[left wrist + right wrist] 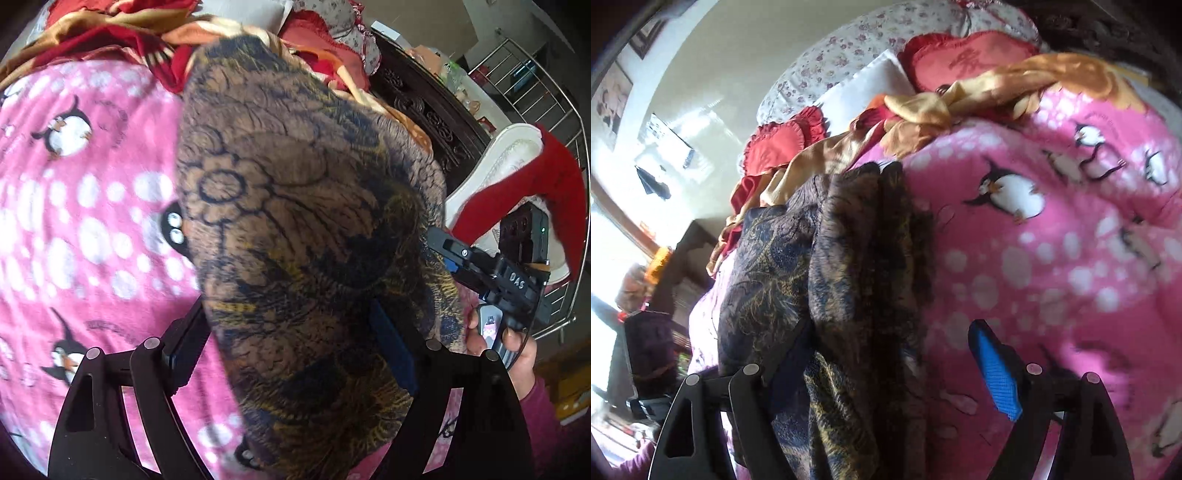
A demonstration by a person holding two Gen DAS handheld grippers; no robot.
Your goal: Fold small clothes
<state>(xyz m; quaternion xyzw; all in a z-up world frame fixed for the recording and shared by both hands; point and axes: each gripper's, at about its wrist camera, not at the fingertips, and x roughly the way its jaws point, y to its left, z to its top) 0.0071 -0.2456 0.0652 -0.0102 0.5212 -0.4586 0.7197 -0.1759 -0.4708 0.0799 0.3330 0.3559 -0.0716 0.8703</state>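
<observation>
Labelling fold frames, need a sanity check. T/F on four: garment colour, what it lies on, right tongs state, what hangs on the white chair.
1. The garment is plain white. False: brown with a dark blue and yellow pattern.
2. It lies on a pink penguin blanket. True.
3. The right tongs are clamped shut. False: their jaws stand apart, blue pad clear of the cloth.
4. A red cloth hangs over the white chair. True.

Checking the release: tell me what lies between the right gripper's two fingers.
In the right wrist view, the brown-and-navy patterned garment runs between the open right gripper, against its left finger; pink penguin-print blanket shows beside it.
</observation>
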